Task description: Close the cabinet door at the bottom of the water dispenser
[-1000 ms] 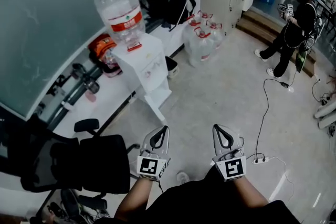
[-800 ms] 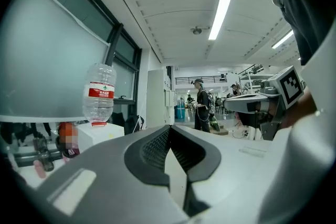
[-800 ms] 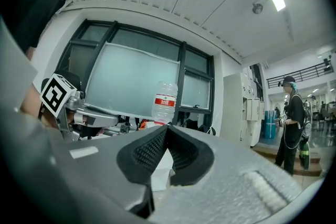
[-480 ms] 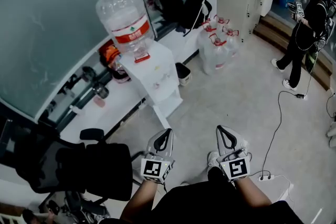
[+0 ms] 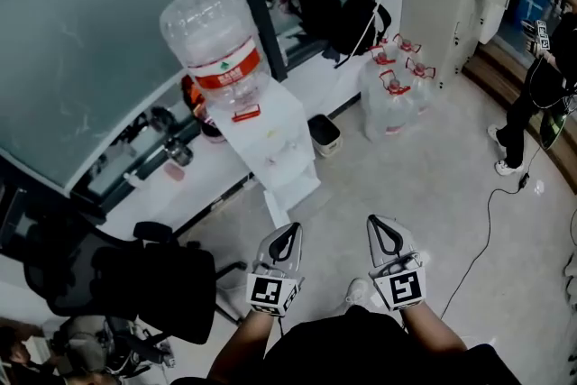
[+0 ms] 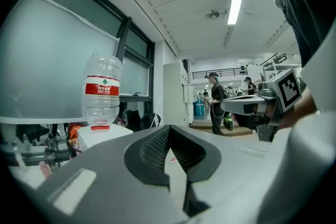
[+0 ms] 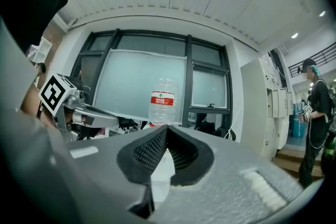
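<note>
Head view, looking steeply down: a white water dispenser (image 5: 275, 140) stands against a glass wall, w/ a large clear bottle (image 5: 221, 32) inverted on top. At its base a thin white panel, apparently the cabinet door (image 5: 273, 207), juts out toward the camera. It is seen nearly edge-on, so its angle and the cabinet interior are hard to make out.

The left claw (image 5: 291, 228) and right claw (image 5: 371, 219) are held side by side low in frame, pointing toward the dispenser and well apart from it. The arms are cut off by the bottom edge. In each gripper view the jaw tips meet w/ nothing between them: left claw (image 6: 168, 127) closed and empty, right claw (image 7: 167, 127) likewise.

In the left gripper view only the dispenser's top and bottle show; the claw body hides the lower part, incl. the door. The right gripper view shows just the bottle above the jaws.

A black office chair (image 5: 135, 284) sits at left, spare water jugs (image 5: 392, 95) by the wall, and a person (image 5: 541, 95) is cut off at the right edge.
</note>
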Demonstrator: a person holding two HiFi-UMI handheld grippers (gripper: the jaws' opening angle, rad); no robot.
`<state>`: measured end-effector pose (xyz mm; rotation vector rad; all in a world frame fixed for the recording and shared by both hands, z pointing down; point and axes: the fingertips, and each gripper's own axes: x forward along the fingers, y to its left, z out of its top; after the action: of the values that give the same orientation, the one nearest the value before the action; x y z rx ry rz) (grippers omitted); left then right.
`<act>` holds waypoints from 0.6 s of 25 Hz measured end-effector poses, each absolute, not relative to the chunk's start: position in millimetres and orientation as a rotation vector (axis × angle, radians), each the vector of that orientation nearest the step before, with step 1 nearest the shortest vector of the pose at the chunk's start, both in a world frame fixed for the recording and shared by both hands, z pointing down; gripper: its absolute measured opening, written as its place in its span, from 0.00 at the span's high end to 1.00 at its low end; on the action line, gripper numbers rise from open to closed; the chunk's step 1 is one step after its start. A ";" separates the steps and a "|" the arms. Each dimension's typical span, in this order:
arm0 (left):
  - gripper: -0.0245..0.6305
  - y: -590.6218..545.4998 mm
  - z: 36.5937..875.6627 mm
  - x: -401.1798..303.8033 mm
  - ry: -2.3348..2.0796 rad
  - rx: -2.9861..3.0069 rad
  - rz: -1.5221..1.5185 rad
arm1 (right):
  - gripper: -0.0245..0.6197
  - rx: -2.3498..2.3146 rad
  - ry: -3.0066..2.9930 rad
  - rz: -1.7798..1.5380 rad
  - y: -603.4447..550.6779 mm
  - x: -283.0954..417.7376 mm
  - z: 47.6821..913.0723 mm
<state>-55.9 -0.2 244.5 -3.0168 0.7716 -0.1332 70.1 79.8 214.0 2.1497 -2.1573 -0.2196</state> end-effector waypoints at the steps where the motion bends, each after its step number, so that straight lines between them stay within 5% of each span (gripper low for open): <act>1: 0.94 -3.2 245.1 -50.9 0.787 -3.012 -0.138 | 0.96 2.152 -2.176 -0.204 76.1 76.1 216.1; 15: 0.94 -44.8 244.6 -47.3 1.042 -2.951 -0.139 | 0.96 2.025 -2.339 -0.203 10.6 97.0 214.6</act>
<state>-47.3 -44.8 244.6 -2.9512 1.0420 -0.1391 97.0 10.6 214.6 2.0248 -2.3390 -0.2029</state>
